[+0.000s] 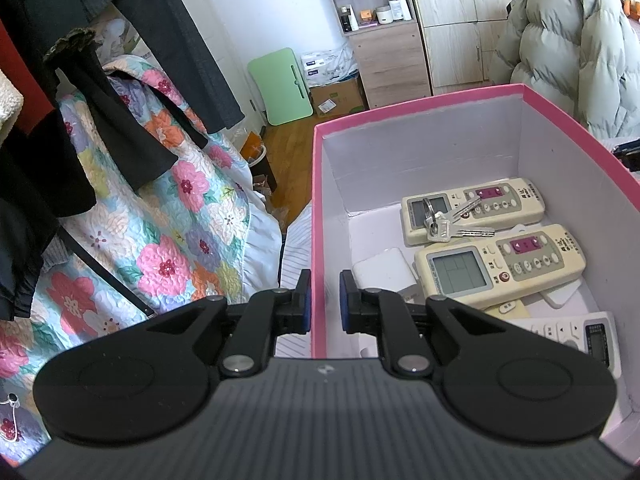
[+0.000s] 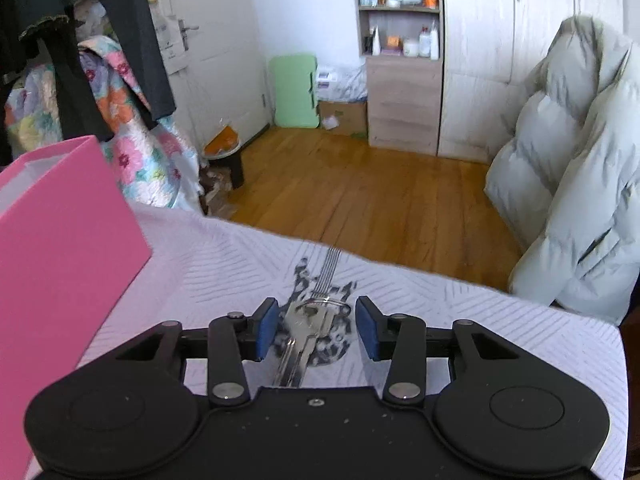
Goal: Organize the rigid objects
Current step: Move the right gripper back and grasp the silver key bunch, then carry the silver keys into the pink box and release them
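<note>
— On the sheet [image 2: 460,312], what's between the right gripper [image 2: 316,328] fingers?
— Keys [image 2: 310,324], ungripped; jaws spread wide.
— And left?
— Left gripper [image 1: 325,304] straddles the box [image 1: 318,200] wall, a small gap left, not pinching it.

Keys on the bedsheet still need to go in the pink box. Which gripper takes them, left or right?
Right. The right gripper is open with its fingers on either side of the keys on the sheet. The left gripper straddles the pink box wall, apparently holding it.

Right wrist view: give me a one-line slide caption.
Open right gripper straddles a bunch of keys lying on the printed bed sheet, pink box at left.
</note>
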### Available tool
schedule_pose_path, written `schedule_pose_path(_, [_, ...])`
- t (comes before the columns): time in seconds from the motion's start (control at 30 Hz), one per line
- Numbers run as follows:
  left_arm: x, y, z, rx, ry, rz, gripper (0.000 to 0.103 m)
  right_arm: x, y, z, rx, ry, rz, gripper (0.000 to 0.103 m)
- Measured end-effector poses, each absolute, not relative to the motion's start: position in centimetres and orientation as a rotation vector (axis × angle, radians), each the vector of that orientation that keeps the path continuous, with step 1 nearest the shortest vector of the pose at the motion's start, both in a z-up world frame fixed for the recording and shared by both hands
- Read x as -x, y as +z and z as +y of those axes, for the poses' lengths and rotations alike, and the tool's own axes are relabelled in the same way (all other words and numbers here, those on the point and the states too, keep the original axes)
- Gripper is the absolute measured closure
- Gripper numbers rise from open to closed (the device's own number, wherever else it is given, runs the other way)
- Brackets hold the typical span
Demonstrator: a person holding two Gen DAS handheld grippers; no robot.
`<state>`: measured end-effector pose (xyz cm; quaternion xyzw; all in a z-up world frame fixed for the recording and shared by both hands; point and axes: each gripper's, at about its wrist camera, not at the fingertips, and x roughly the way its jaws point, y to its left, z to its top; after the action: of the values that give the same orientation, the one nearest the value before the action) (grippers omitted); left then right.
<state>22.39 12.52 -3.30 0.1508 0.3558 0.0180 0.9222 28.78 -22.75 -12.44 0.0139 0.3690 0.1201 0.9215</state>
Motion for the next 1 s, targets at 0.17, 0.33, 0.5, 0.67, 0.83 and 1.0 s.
schedule_pose_path(0.17, [-22.3, -3.3, 12.4, -0.312, 0.036, 0.731, 0.091, -28.2, -12.3, -22.4, 0.005, 0.266, 0.726, 0.086])
schedule_pose_path(0.33, [-22.3, -3.3, 12.4, -0.311, 0.037, 0.731, 0.091, -26.9, -11.1, -22.4, -0.010, 0.272, 0.688, 0.091])
schedule_pose_path(0.5, [-22.3, -3.3, 12.4, -0.311, 0.037, 0.731, 0.091, -25.3, -9.3, -22.7, -0.052, 0.291, 0.645, 0.091])
schedule_pose_path(0.67, [-22.3, -3.3, 12.4, -0.311, 0.037, 0.731, 0.091, -22.8, -6.0, -21.6, -0.053, 0.343, 0.565, 0.091])
schedule_pose_path(0.83, [-22.3, -3.4, 12.4, -0.310, 0.037, 0.731, 0.091, -20.0, -2.3, -19.0, -0.039, 0.460, 0.497, 0.091])
schedule_pose_path(1.0, [-22.3, -3.3, 12.4, -0.308, 0.035, 0.730, 0.091, -18.4, -0.8, -14.6, 0.068, 0.568, 0.475, 0.091])
